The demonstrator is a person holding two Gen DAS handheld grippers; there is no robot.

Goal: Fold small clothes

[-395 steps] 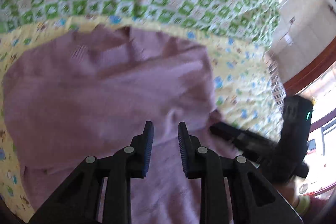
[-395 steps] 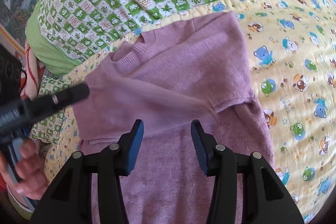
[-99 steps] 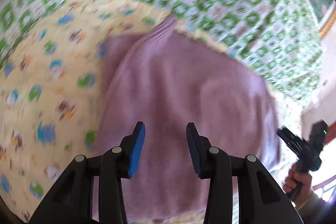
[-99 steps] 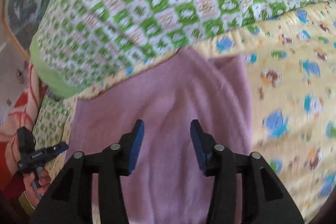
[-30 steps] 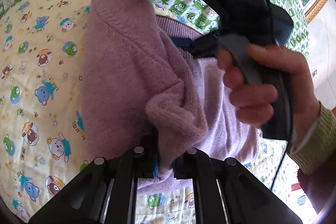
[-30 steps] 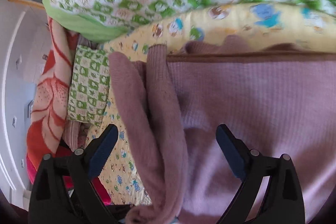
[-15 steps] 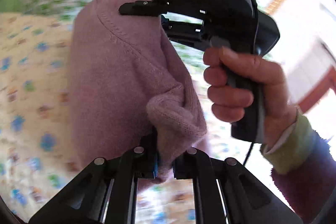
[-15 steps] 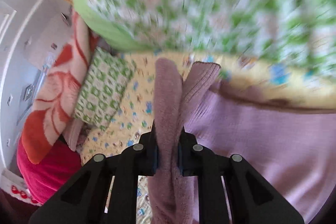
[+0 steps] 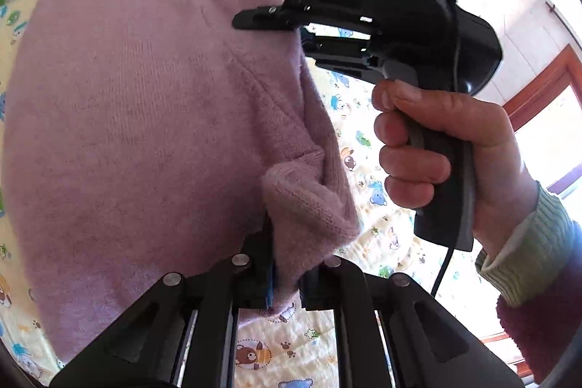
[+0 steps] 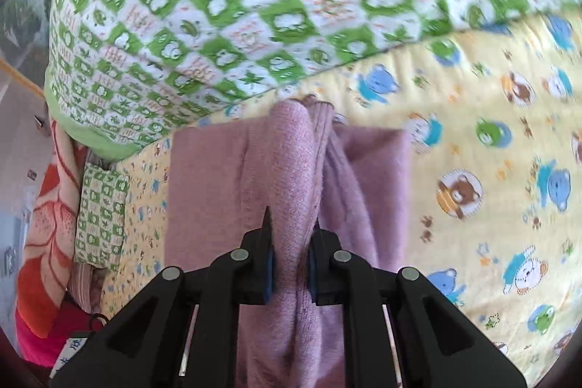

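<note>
Sweater (image 9: 145,119) hangs lifted above the bed (image 10: 491,140), pinched at two spots so we can carry one edge over for a fold. Our left hand-held gripper (image 9: 285,273) is clamped tight on a bunched knit fold. Our right hand-held gripper (image 10: 289,260), whose jaws have just been closing, pinches a thick doubled edge beside it, keeping the layers together.

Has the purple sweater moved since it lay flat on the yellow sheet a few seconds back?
Yes. The purple sweater is now lifted off the yellow sheet, bunched in both the left gripper and the right gripper.
</note>
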